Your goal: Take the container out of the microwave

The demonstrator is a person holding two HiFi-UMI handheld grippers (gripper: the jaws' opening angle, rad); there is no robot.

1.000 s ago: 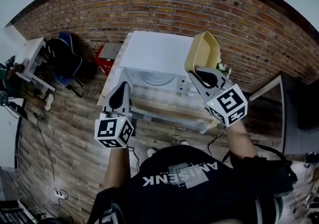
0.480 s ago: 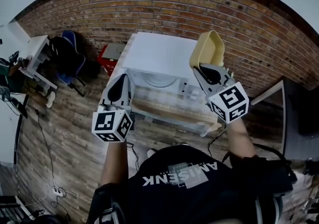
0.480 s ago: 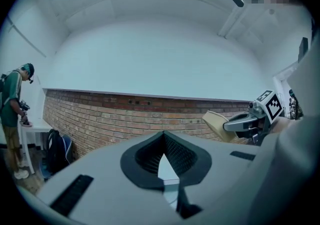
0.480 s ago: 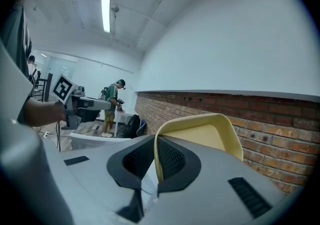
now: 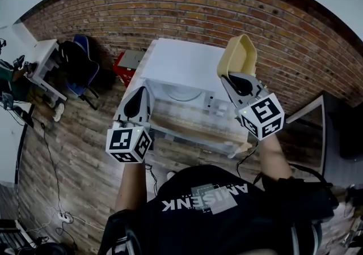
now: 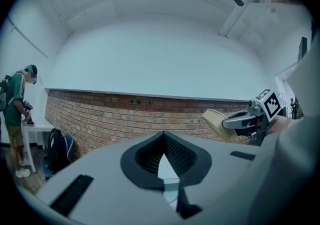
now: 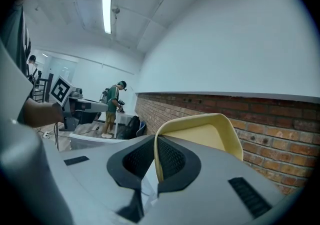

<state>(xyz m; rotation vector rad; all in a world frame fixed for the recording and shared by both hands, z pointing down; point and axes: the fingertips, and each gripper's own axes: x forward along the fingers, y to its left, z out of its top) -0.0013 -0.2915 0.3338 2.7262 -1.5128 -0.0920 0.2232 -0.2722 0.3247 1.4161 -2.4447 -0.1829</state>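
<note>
The pale yellow container hangs tilted in the air, above and to the right of the white microwave. My right gripper is shut on its rim. In the right gripper view the container rises beyond the right gripper, whose pads pinch the rim edge. The microwave's front is open, and the round turntable shows inside with nothing on it. My left gripper hovers at the microwave's left front corner, shut and holding nothing. The left gripper view shows the container at the right, in front of the brick wall.
The microwave stands on a wooden table against a brick wall. A red box, a dark chair and a white desk lie to the left. A person in green stands by that desk.
</note>
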